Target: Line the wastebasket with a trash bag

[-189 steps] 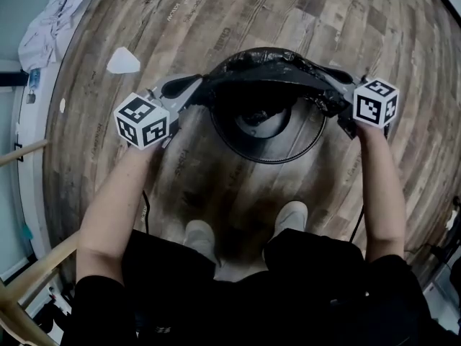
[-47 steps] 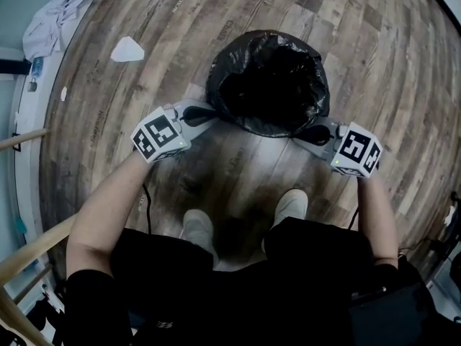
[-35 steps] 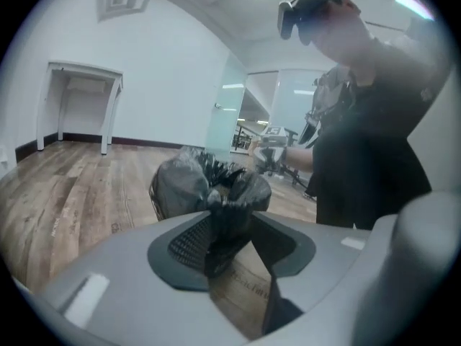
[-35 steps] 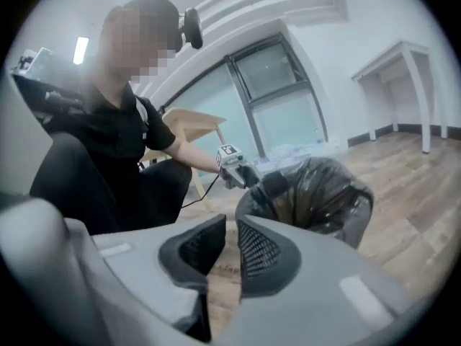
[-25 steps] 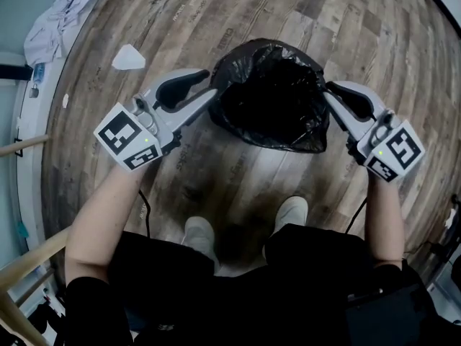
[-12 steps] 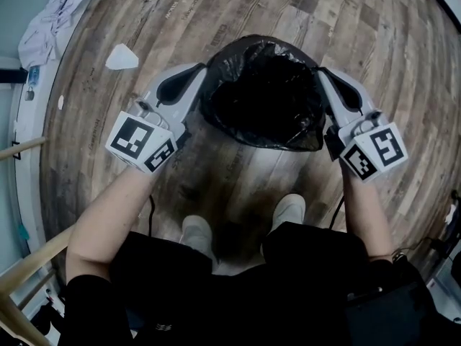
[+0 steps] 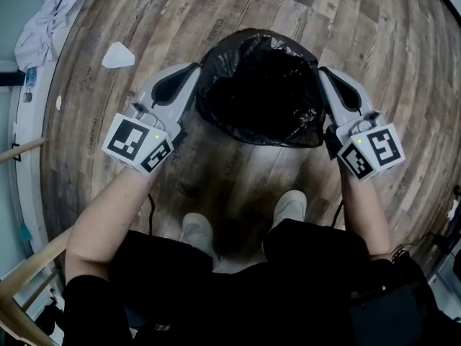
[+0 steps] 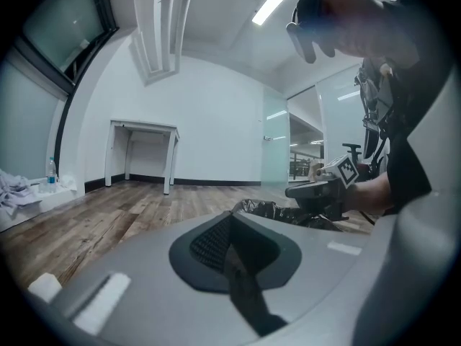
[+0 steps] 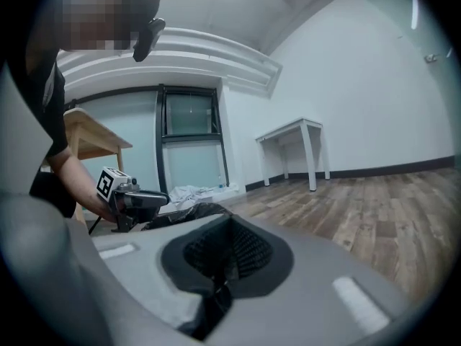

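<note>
1. Because the bag (image 7: 259, 85) drapes right over it, the basket is wholly hidden. Only crinkled, glossy black film shows, its mouth a dark round hollow. It stands on the floor (image 7: 238, 171) just ahead of the person's shoes (image 7: 198, 233).
2. The left claw (image 7: 196, 68) touches the bag's left rim and the right claw (image 7: 321, 71) its right rim. Both have their jaws pressed together. I cannot make out whether a fold of film is nipped between them.
3. Each claw is smooth grey plastic with a ribbed black pad recess, and a black-and-white marker cube (image 7: 138, 143) sits at its rear.
4. The floor is worn wood-grain planking, patchy brown and grey.
5. A white wedge-shaped scrap (image 7: 117, 55) lies left of the bag, well apart from it. Crumpled pale cloth (image 7: 43, 27) is cut off at the upper left edge.
</note>
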### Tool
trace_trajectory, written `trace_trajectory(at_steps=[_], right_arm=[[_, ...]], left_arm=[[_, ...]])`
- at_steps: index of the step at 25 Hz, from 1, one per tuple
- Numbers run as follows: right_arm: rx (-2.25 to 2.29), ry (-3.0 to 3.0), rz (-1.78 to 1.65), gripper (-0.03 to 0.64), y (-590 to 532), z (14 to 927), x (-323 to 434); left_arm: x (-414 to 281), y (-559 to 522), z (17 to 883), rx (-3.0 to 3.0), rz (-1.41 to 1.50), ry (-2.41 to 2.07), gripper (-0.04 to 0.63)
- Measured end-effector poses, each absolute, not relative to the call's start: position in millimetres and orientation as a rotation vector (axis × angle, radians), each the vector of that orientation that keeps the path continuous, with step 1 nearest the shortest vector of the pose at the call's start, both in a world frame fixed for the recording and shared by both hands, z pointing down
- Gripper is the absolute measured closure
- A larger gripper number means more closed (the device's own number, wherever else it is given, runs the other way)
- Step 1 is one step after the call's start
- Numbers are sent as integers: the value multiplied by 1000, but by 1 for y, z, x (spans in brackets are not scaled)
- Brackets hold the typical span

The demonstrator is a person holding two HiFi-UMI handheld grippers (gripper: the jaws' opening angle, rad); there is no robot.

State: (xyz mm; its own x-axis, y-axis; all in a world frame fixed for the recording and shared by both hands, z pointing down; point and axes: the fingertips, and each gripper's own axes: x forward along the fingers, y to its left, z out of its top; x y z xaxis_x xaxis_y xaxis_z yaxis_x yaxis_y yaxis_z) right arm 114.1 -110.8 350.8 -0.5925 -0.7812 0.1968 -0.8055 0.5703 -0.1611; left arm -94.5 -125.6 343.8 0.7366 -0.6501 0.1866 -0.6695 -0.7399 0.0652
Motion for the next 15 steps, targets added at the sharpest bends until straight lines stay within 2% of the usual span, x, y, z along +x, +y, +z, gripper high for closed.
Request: trace_trajectory(at_steps=[15], right_arm=[[1348, -2718, 400, 615, -110, 348, 112]], left_arm=[[-97, -129, 338, 2838, 238, -1090, 589]])
